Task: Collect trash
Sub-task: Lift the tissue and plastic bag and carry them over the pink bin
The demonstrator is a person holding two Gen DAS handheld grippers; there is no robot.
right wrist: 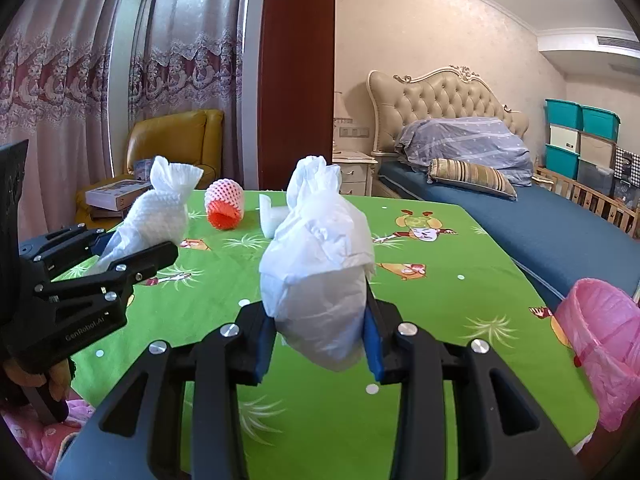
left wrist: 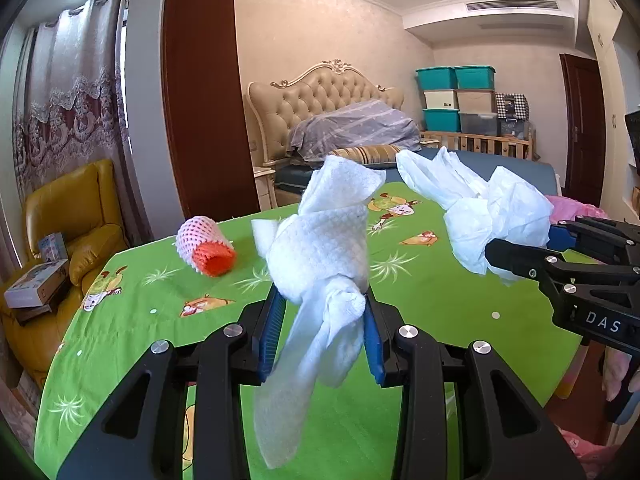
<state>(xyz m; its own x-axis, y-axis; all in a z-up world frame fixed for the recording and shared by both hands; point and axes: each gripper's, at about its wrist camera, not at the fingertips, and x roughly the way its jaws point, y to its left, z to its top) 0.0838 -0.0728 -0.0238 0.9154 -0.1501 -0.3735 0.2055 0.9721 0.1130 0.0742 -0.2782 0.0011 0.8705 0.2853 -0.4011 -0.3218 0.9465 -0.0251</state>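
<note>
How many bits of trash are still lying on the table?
2 in view: the foam net at the far left of the table, and a small white piece just right of it. The held tissues may hide more.

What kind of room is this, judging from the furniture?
Most likely a home bedroom: a bed with a tufted headboard and a striped pillow stands behind the green-covered table, with lace curtains at the window and stacked storage boxes in the corner.

"DAS" on right claw (left wrist: 516, 258), "GenRobot.AI" on left claw (right wrist: 120, 254)
</note>
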